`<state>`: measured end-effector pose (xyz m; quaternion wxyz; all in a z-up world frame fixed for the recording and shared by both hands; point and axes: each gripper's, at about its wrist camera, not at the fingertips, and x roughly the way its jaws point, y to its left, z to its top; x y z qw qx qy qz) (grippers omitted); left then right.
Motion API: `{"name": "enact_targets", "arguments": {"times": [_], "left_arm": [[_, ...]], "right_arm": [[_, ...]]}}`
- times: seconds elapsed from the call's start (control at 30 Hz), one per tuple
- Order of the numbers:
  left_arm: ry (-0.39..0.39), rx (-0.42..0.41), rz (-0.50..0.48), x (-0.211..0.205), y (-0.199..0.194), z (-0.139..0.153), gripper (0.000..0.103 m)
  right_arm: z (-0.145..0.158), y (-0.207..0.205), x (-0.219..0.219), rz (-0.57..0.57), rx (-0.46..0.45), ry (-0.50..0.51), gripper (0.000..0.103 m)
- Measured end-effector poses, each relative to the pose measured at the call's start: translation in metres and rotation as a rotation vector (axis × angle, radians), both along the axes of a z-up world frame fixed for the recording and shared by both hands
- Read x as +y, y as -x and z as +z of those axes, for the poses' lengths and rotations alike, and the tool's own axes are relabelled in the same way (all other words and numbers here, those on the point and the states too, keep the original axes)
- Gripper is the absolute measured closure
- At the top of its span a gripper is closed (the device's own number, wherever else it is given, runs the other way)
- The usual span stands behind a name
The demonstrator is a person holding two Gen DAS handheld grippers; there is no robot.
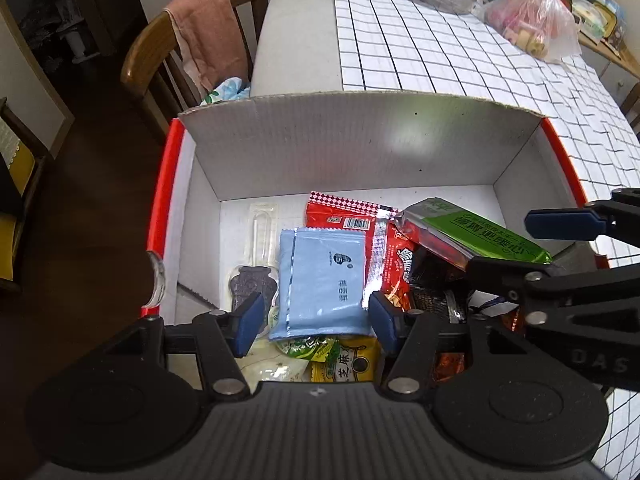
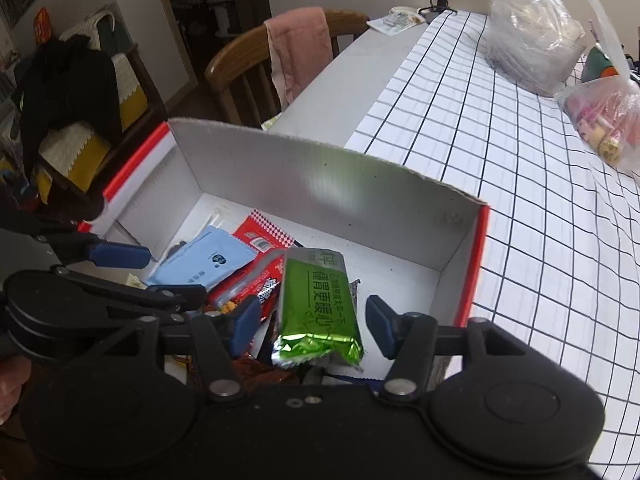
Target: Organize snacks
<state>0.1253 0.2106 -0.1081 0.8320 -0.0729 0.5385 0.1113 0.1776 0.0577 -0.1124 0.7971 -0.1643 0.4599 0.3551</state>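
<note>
A white cardboard box with red edges [image 1: 352,148] [image 2: 320,184] sits at the table's near end and holds several snack packets. My left gripper [image 1: 316,316] is open above a light blue packet [image 1: 324,280] that lies flat in the box, with a red packet [image 1: 384,248] beside it. My right gripper [image 2: 308,320] is open with a green foil packet [image 2: 316,304] lying between its pads, resting on the pile. I cannot tell whether the pads touch it. The right gripper also shows in the left wrist view [image 1: 532,244], beside the green packet [image 1: 488,232].
The table carries a white checked cloth [image 1: 440,40] [image 2: 520,160]. Plastic bags of goods [image 1: 532,20] [image 2: 532,32] lie on it beyond the box. A wooden chair with a pink towel [image 1: 208,40] [image 2: 300,48] stands left of the table.
</note>
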Motion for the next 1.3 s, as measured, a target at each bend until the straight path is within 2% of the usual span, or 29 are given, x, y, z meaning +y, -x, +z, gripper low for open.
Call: {"name": "enact_targets", "arguments": {"times": [0.1, 0.17, 0.43, 0.67, 0.77, 0.97, 1.03, 1.17, 1.3], "left_arm": [[0.009, -0.031, 0.009, 0.000, 0.008, 0.008, 0.045], [0.010, -0.050, 0.012, 0.000, 0.013, 0.012, 0.041], [0.008, -0.140, 0.003, -0.010, 0.037, 0.037, 0.036], [0.005, -0.225, -0.016, -0.021, 0.061, 0.063, 0.032], [0.002, -0.259, -0.023, -0.023, 0.073, 0.073, 0.029], [-0.019, -0.328, -0.017, -0.026, 0.093, 0.089, 0.028], [-0.014, -0.347, -0.010, -0.025, 0.099, 0.094, 0.019], [-0.004, -0.380, -0.001, -0.025, 0.110, 0.101, 0.017], [0.005, -0.405, 0.007, -0.027, 0.119, 0.105, 0.005]], "right_arm": [[0.008, 0.004, -0.008, -0.007, -0.005, -0.024, 0.037], [0.014, 0.008, -0.014, -0.013, -0.011, -0.042, 0.034], [0.042, 0.028, -0.038, -0.025, -0.048, -0.134, 0.015], [0.065, 0.045, -0.058, -0.032, -0.073, -0.216, 0.013], [0.072, 0.053, -0.068, -0.044, -0.087, -0.248, 0.005], [0.082, 0.066, -0.083, -0.055, -0.106, -0.298, 0.000], [0.084, 0.070, -0.087, -0.055, -0.108, -0.316, 0.000], [0.085, 0.078, -0.095, -0.062, -0.120, -0.335, 0.000], [0.085, 0.086, -0.102, -0.065, -0.133, -0.345, 0.000]]}}
